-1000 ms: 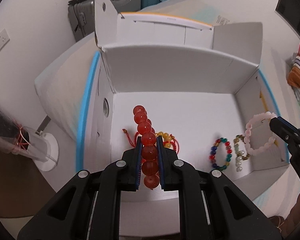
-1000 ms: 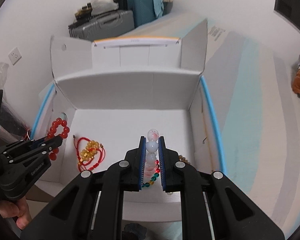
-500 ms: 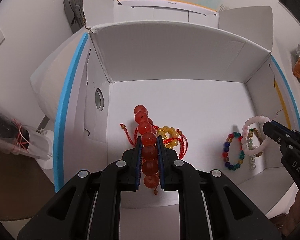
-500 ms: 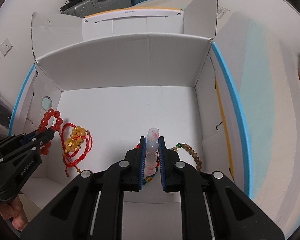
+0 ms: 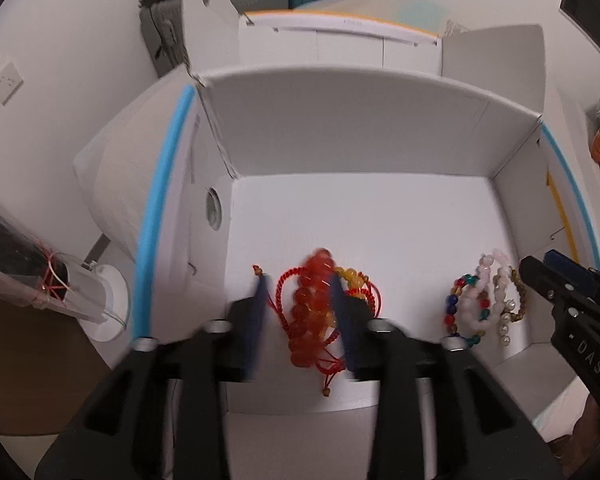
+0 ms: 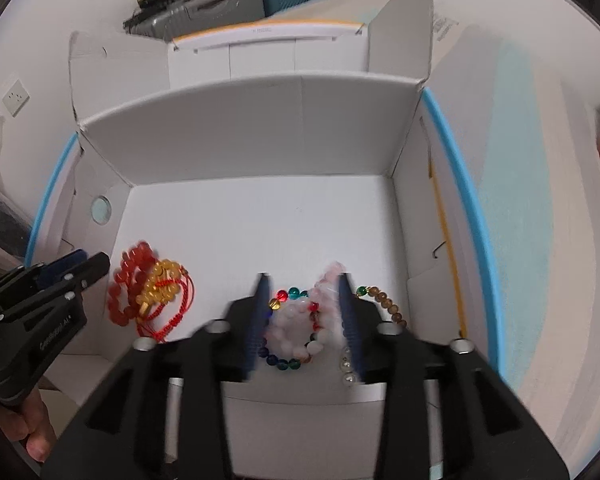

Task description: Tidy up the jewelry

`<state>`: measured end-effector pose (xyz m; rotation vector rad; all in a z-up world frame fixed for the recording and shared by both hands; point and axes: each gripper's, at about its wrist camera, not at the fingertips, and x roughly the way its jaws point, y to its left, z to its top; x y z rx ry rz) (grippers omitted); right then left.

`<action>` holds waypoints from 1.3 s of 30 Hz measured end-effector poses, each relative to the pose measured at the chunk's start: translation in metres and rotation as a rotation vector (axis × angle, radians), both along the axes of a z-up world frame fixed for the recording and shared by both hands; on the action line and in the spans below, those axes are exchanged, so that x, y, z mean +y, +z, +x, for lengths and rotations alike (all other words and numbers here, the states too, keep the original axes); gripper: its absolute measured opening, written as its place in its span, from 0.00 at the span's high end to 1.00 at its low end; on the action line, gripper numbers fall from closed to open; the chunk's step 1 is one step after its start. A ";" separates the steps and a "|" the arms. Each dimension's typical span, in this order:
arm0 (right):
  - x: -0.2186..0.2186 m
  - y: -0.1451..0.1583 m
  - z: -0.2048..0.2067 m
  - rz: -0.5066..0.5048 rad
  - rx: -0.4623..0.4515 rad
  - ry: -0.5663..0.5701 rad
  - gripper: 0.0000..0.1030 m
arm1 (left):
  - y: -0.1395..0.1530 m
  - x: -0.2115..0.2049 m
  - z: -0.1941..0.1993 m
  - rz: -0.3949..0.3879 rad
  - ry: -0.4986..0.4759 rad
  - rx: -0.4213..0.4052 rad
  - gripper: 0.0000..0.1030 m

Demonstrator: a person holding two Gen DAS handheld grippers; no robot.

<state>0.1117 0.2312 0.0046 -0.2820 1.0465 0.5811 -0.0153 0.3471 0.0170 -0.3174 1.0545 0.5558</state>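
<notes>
Both tongs now released, red bracelet (image 5: 311, 312) and pink bracelet (image 6: 300, 326) dropped; right gripper (image 5: 534, 268) lettered "DAS".

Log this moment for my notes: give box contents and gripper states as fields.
box: white cardboard, open top
left pile: red bracelet on yellow bracelet
right pile: pink bracelet over multicolour bracelet; brown bracelet beside
left gripper: open, over red bracelet
right gripper: open, over pink bracelet
</notes>
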 end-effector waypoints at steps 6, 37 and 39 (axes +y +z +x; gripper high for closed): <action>-0.020 0.032 -0.015 0.070 -0.074 0.004 0.33 | 0.033 -0.012 -0.025 0.043 0.013 -0.080 0.26; -0.087 0.059 -0.122 0.149 -0.284 0.004 0.08 | 0.062 -0.083 -0.122 0.095 -0.022 -0.306 0.06; -0.088 0.059 -0.122 0.151 -0.283 0.000 0.08 | 0.061 -0.083 -0.122 0.103 -0.021 -0.304 0.06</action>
